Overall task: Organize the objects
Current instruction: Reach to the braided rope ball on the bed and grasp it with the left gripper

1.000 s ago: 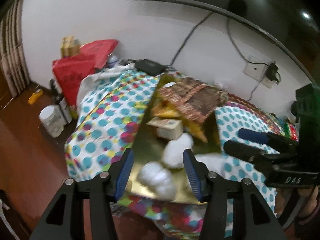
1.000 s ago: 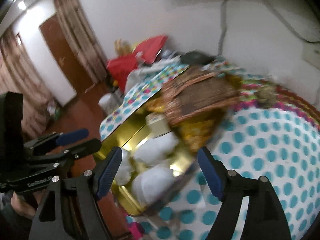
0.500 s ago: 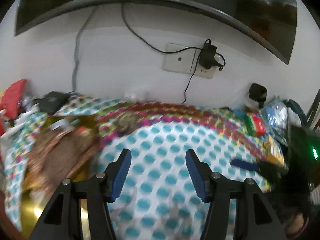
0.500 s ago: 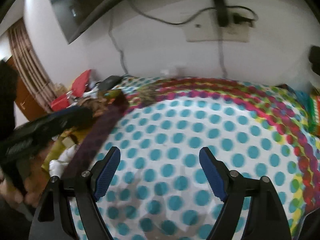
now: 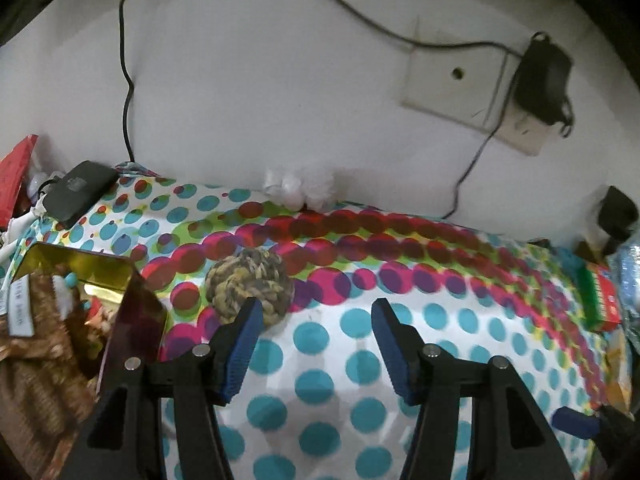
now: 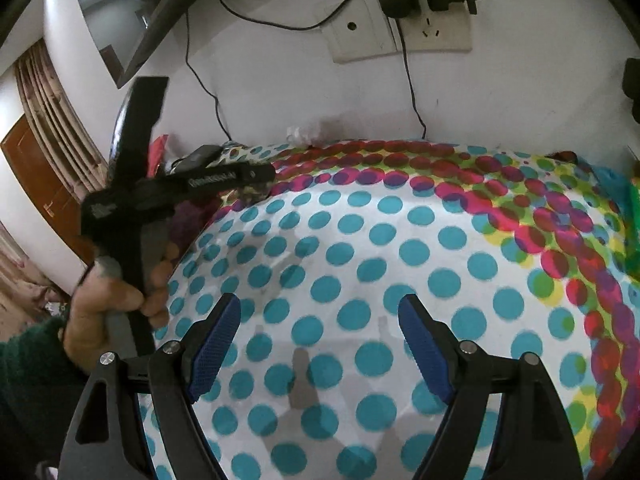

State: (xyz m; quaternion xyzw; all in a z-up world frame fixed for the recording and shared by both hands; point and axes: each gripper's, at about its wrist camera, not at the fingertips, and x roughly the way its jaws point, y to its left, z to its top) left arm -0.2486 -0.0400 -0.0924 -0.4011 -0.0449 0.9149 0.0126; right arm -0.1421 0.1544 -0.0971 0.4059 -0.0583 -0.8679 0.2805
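Left of the left gripper's [image 5: 316, 320] jaws stands a gold tin box [image 5: 80, 272], its lid raised and its inside crowded with brown woven cloth and small items too blurred to name. Beyond the box, near the wall, a black adapter [image 5: 78, 192] lies on the spotted tablecloth [image 5: 440, 320] with its cable running up the wall. Just ahead of the left jaw, and partly behind its blue pad, sits a knotted rope ball [image 5: 248, 280] in grey and yellow strands; it rests on the cloth, outside the gap. The left gripper's jaws have just been opening and stand apart with only cloth between them. Straight ahead of the gap, a crumpled white wad [image 5: 296, 188] lies against the wall. Up to the right are a wall socket plate [image 5: 452, 76] and a black plug [image 5: 542, 80]. Far right of the jaws lies a red and green carton [image 5: 602, 296].

In the right wrist view, a hand [image 6: 108, 300] in a dark green sleeve [image 6: 28, 364] holds the left gripper out to the left of the right gripper [image 6: 320, 320]. The right jaws stand wide apart over bare spotted cloth, gripping nothing, with the rope ball well off to their left, hidden behind the other tool.
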